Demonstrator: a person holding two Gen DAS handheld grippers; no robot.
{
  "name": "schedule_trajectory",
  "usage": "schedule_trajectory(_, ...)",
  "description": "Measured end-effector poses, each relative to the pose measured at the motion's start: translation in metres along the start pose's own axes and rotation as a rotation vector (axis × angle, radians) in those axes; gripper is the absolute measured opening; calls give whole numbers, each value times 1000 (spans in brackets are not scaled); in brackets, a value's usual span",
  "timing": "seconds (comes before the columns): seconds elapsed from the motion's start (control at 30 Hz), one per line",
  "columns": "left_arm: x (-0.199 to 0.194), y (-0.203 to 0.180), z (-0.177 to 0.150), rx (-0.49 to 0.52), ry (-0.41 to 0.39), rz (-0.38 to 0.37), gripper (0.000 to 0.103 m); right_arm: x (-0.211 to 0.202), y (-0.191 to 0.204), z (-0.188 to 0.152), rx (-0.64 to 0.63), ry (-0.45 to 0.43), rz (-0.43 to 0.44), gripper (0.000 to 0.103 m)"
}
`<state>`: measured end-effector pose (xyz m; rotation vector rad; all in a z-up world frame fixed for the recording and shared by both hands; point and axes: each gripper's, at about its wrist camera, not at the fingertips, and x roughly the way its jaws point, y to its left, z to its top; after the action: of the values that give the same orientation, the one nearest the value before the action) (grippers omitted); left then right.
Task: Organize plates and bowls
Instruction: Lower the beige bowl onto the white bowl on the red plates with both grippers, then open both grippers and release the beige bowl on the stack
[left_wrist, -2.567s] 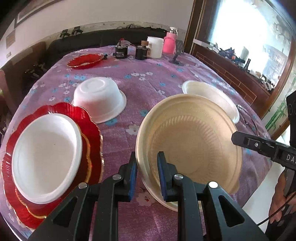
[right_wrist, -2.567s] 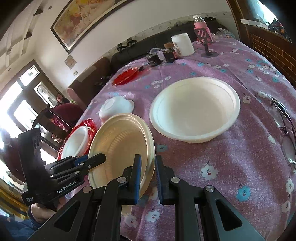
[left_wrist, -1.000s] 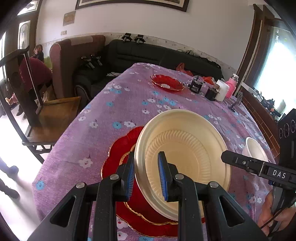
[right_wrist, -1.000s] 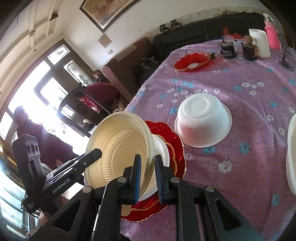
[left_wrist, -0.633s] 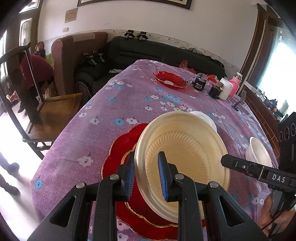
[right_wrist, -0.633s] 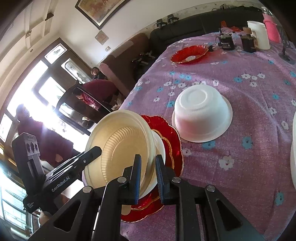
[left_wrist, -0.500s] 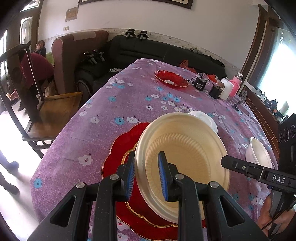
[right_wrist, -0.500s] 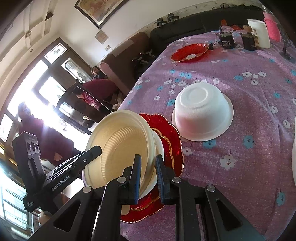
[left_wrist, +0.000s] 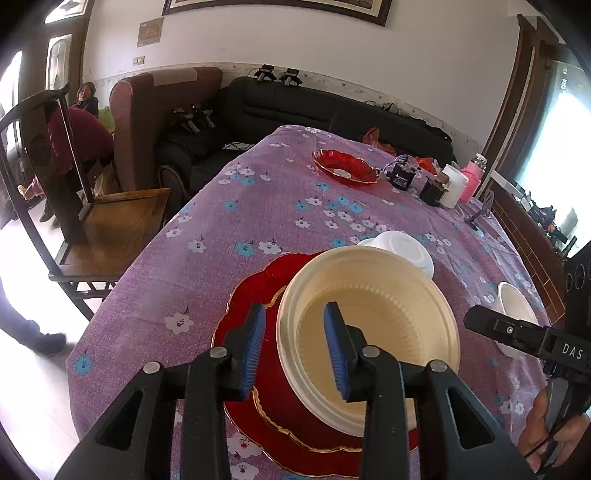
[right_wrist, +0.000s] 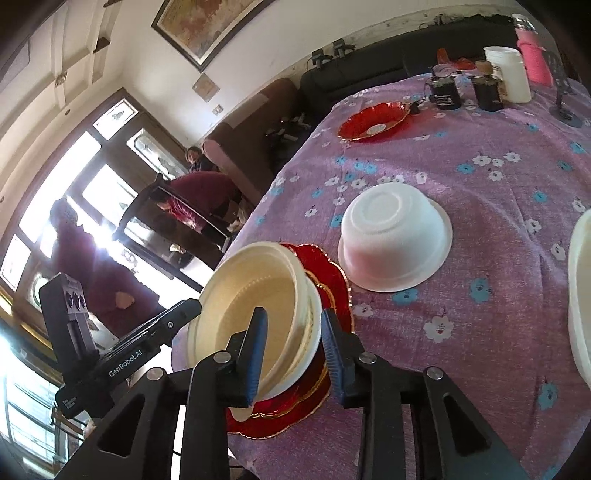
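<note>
A beige plate (left_wrist: 373, 317) rests on a white plate (right_wrist: 314, 328), which lies on a red scalloped plate (left_wrist: 251, 295) near the table's corner. My left gripper (left_wrist: 294, 349) straddles the beige plate's near rim; its jaws are opening and the blue pads stand off the rim. My right gripper (right_wrist: 293, 352) straddles the opposite rim of the beige plate (right_wrist: 251, 302), its jaws also opening with a gap on both sides. An upturned white bowl (right_wrist: 395, 236) sits just beyond the stack.
A second red plate (left_wrist: 345, 171) and several jars and cups (left_wrist: 452, 181) stand at the table's far end. Another white bowl (left_wrist: 515, 310) lies to the right. The table edge and a wooden chair (left_wrist: 107, 229) are to the left; people stand beyond.
Both grippers carried the beige plate over to the red plate's stack, then their jaws widened and let go of its rim. The plate has settled flatter onto the stack.
</note>
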<state>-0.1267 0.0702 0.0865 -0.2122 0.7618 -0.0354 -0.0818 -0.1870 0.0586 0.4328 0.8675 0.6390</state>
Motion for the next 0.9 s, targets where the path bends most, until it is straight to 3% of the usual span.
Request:
schedule_trajectory(0.5, -20, -27, -1, 44, -33, -41, 39, -51, -47, -2, 120, -100, 4, 38)
schedule_trajectory(0.77, -22, -92, -6, 182, -18, -127, 39, -118, -74, -7, 151, -244, -44, 39)
schedule_trajectory(0.9, -11, -134, -16, 261, 32, -192, 39, -150, -97, -14, 190, -306, -90, 43)
